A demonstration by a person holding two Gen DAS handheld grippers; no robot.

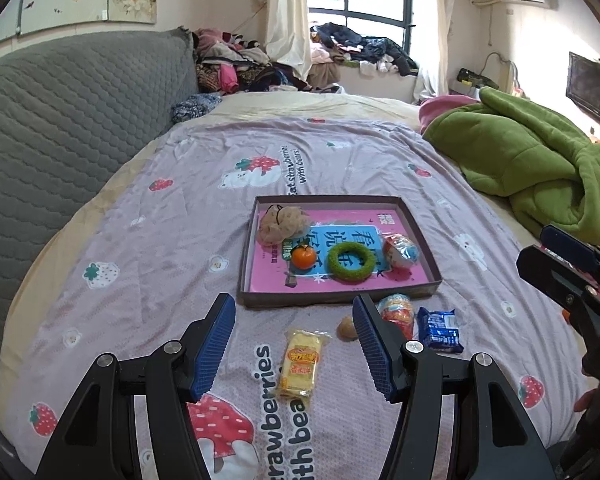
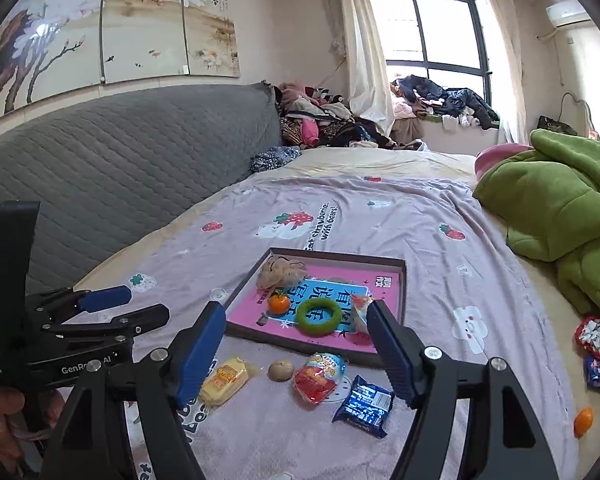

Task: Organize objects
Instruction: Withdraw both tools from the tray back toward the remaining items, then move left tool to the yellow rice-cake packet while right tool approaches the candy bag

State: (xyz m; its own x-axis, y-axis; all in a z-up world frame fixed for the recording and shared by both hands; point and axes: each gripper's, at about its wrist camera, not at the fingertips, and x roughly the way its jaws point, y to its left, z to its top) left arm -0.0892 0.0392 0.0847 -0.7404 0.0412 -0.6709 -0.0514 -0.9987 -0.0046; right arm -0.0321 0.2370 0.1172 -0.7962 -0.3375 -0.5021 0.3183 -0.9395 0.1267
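Both the left gripper (image 1: pixel 294 342) and right gripper (image 2: pixel 296 350) hover with jaws wide and empty, just short of the shallow brown cardboard tray (image 1: pixel 416 224) on the bed.

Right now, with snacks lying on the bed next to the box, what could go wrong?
1. The walnut is round and lies on soft bedding, so it may roll if the fingers nudge it.
2. The red snack bag and blue biscuit packet lie close together, so grabbing one might drag the other.
3. An orange sits near the bed's edge and may fall off.
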